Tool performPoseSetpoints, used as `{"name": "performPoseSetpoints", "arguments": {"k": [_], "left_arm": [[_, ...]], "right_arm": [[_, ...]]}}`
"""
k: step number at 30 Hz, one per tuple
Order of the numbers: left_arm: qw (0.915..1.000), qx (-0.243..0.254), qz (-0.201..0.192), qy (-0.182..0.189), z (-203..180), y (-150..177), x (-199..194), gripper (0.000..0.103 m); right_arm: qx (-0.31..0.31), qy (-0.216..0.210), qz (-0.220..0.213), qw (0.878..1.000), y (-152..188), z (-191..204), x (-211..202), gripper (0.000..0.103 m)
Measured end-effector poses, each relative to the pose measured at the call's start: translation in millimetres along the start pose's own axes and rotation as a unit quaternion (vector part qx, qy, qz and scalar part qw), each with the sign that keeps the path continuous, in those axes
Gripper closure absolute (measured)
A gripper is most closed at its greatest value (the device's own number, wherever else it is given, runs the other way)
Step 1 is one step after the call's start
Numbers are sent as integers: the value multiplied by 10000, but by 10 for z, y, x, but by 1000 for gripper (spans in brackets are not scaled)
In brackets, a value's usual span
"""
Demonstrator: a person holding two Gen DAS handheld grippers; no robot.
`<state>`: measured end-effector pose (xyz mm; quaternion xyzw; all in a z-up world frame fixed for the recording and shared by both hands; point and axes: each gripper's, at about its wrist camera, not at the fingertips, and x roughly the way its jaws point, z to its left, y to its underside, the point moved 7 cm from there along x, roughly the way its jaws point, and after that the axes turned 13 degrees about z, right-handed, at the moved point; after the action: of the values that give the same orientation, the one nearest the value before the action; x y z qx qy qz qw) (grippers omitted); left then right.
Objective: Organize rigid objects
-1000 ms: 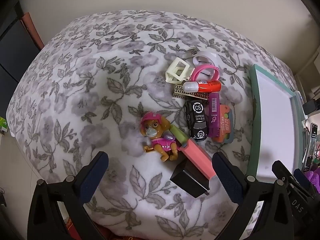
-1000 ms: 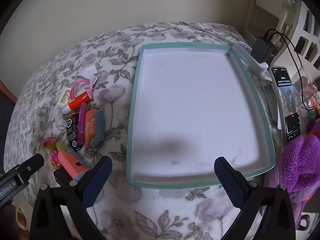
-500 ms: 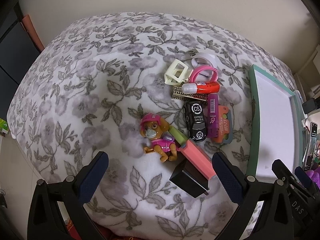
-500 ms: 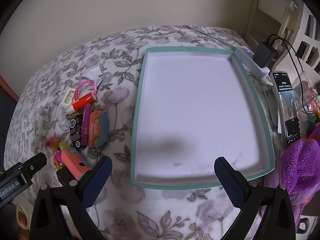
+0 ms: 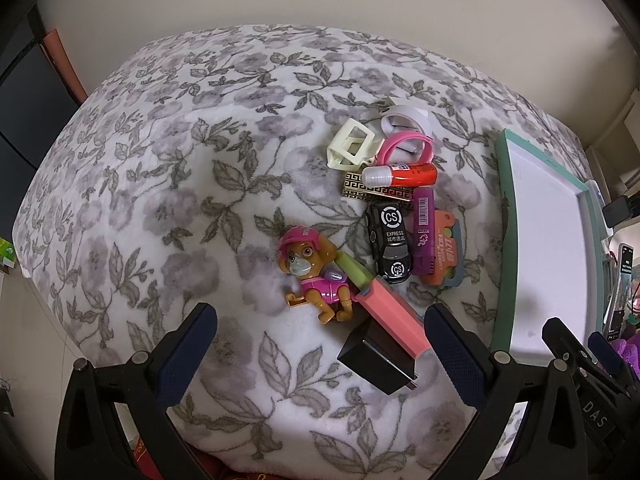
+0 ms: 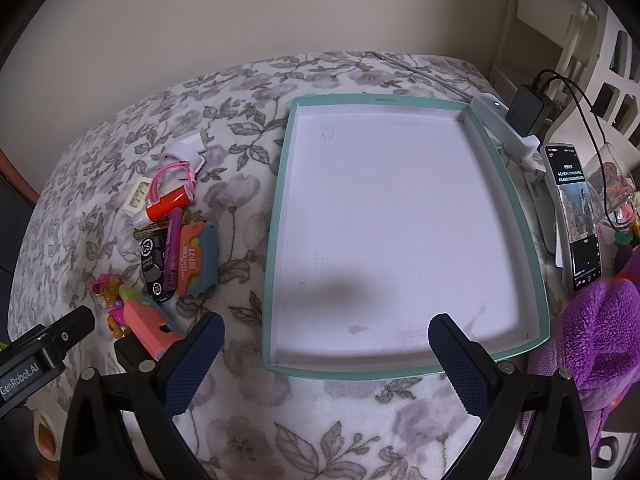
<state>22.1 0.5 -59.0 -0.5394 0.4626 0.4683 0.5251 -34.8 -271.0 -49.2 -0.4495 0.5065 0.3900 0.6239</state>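
Observation:
A pile of small objects lies on the floral blanket (image 5: 160, 200): a toy pup (image 5: 310, 276), a black toy car (image 5: 390, 246), a black charger (image 5: 376, 360), a pink box (image 5: 394, 322), a red tube (image 5: 404, 173), a purple stick (image 5: 423, 232) and a pink ring (image 5: 406, 148). My left gripper (image 5: 320, 356) is open and empty, just in front of the pup and charger. A teal tray (image 6: 276, 216) with a bare white floor lies to the right. My right gripper (image 6: 326, 356) is open and empty over the tray's near edge. The pile also shows in the right wrist view (image 6: 172, 240).
A phone (image 6: 576, 216) and a white power strip (image 6: 504, 128) with a black plug lie right of the tray. A purple fleece (image 6: 600, 332) sits at the near right. A wall stands behind the table.
Both grippers have drawn back and up a little, so the pile and the tray sit slightly lower and smaller in view. Nothing on the blanket has moved.

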Motion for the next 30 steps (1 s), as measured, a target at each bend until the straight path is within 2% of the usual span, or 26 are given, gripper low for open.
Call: {"name": "performPoseSetpoints", "arguments": {"k": [30], "left_arm": [[10000,-21,25,37,12,23,8,0]], "right_arm": [[-29,13,1,10000,11,36,16,0]]}}
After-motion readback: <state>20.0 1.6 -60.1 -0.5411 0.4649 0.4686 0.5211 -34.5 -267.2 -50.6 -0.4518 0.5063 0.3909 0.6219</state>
